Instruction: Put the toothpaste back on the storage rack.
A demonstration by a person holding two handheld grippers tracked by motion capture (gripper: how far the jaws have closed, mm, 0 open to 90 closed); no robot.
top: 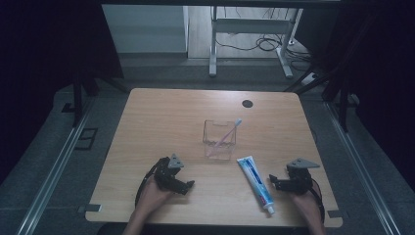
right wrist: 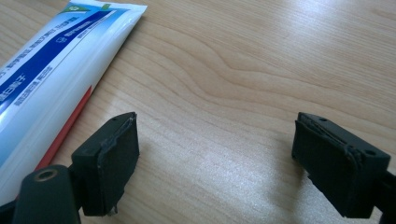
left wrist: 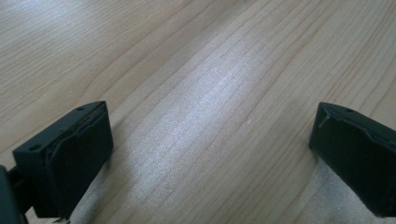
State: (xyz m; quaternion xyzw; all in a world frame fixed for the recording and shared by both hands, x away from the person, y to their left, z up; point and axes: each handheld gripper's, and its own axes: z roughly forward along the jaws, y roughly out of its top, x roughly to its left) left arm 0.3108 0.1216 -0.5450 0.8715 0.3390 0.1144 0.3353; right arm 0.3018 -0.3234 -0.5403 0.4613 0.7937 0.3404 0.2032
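From the high view I've got the toothpaste tube lying flat near the front of the wooden table, cap end toward me, just left of my right gripper; the left gripper sits well apart on the other side. The clear plastic box with a pink toothbrush leaning in it stands just behind the tube, so I'd guess the tube goes in there next. Left gripper view: jaws wide apart, nothing between them, just bare wood. Right gripper view: also spread wide and empty, the tube right beside one pad. I'd slide sideways over the tube's middle and pinch across its width. Only obstacle is the toothbrush poking out of the box.
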